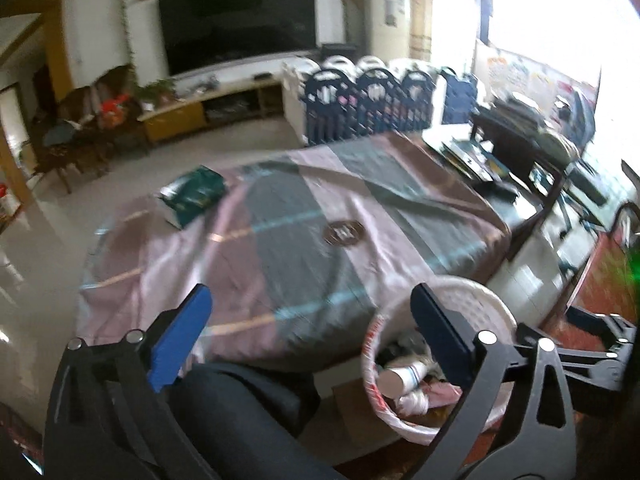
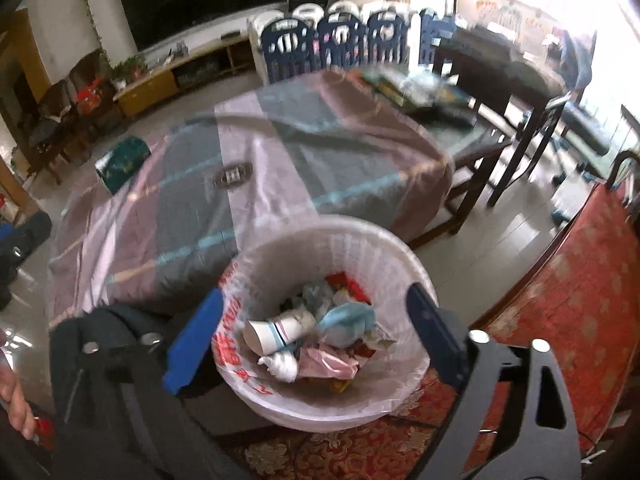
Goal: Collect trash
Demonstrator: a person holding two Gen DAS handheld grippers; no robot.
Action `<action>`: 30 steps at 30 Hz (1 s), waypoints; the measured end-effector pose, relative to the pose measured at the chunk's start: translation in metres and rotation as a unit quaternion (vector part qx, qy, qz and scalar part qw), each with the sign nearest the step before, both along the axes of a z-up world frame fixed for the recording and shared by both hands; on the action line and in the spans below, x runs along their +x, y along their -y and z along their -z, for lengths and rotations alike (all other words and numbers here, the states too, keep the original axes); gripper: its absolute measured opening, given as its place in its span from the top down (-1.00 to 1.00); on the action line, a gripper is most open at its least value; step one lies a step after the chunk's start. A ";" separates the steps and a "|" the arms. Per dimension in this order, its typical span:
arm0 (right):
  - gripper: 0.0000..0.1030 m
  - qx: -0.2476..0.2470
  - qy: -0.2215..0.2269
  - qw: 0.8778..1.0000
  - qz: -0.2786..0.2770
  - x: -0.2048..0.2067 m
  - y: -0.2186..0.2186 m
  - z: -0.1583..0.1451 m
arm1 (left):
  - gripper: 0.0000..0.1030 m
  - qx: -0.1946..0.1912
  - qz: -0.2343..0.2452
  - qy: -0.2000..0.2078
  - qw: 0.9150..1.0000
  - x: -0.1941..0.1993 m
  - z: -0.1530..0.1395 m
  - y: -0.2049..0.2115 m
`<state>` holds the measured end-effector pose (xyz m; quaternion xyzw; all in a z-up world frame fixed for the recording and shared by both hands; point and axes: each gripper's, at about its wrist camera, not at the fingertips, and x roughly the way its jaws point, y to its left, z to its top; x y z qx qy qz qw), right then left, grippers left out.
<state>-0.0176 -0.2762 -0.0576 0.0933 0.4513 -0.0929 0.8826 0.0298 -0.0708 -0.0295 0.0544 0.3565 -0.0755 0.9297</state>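
Blue pads tip both grippers, and both stand spread wide with nothing gripped between them. The right gripper tilts steeply down over the bin, a white slatted basket lined with a clear bag printed in red; in its own view its two fingers frame the bin's mouth, one at each side of the rim, clear of the contents. Inside lie a paper cup on its side, a crumpled white wad, a pale blue scrap and some pink and red wrappers.

The left gripper points down at a shallower angle toward the table, which is covered with a striped cloth in pink, grey and brown under clear plastic. Its right finger overlaps the bin in the left view, where the cup again shows among the trash; its left finger hangs over the cloth's near edge. A dark trouser leg sits below between the fingers. On the table rest a green packet near the far-left edge and a dark oval badge near the middle. The bin stands on the floor just beside the table, against a red patterned cushion. Part of a hand shows at the lower-left edge of the right view.
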 end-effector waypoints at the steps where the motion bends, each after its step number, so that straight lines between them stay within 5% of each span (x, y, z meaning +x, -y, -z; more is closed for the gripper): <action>1: -0.94 -0.003 0.017 1.000 -0.002 -0.005 -0.004 -0.015 | -0.94 -0.005 -0.011 0.007 1.000 -0.003 -0.009 -0.007; 7: -0.94 -0.033 0.035 0.999 0.010 -0.017 -0.020 -0.059 | -0.94 -0.036 -0.037 0.006 0.999 -0.022 -0.037 -0.030; 30: -0.94 -0.041 0.037 0.998 -0.026 -0.019 -0.052 -0.064 | -0.95 -0.035 -0.042 0.006 0.998 -0.039 -0.050 -0.045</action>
